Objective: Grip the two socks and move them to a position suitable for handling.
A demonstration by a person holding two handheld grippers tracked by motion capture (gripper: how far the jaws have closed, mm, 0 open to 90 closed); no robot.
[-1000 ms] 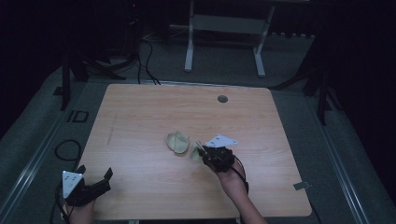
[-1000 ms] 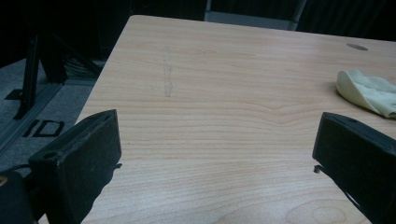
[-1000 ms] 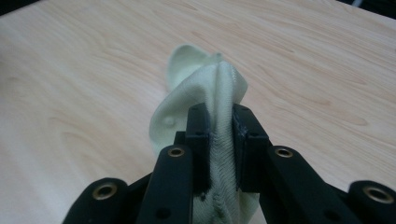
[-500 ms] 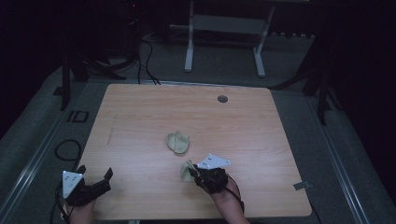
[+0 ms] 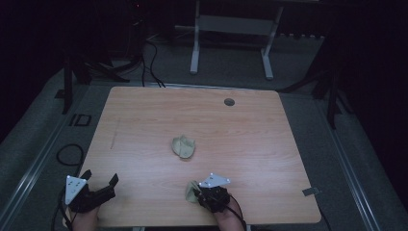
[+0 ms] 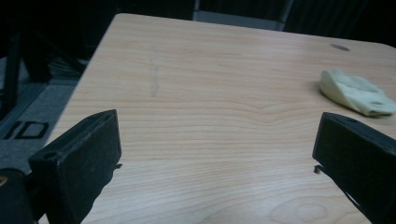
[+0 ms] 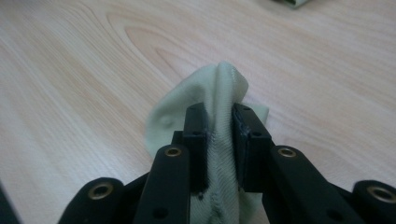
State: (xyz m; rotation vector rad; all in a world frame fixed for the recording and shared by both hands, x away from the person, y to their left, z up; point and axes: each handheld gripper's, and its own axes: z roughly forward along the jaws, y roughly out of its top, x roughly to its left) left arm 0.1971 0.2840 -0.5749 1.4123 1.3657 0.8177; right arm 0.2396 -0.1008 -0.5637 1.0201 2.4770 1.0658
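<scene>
A pale green cloth (image 7: 219, 88) is pinched between the jaws of my right gripper (image 7: 219, 119), and its loose end rests on the wooden table (image 5: 144, 120). These jaws have just been opening slightly, with the cloth still between them. In the high view the right gripper (image 5: 198, 193) and its cloth (image 5: 191, 191) sit low near the table's front edge. A second crumpled pale green cloth (image 5: 184, 147) lies at the table's middle, also seen as a cloth (image 6: 357, 93) at the right of the left gripper view. My left gripper (image 5: 100, 177) stands open and empty at the front left corner, jaws wide (image 6: 219, 121).
A small round hole (image 5: 229, 102) is in the tabletop near the far edge. Beyond the table stand a white desk frame (image 5: 231, 29) and dark stands, with cables on the grey floor at the left (image 5: 67, 154).
My right gripper has carried its cloth from beside the middle cloth toward the front edge and down onto the table. The left gripper has stayed still.
</scene>
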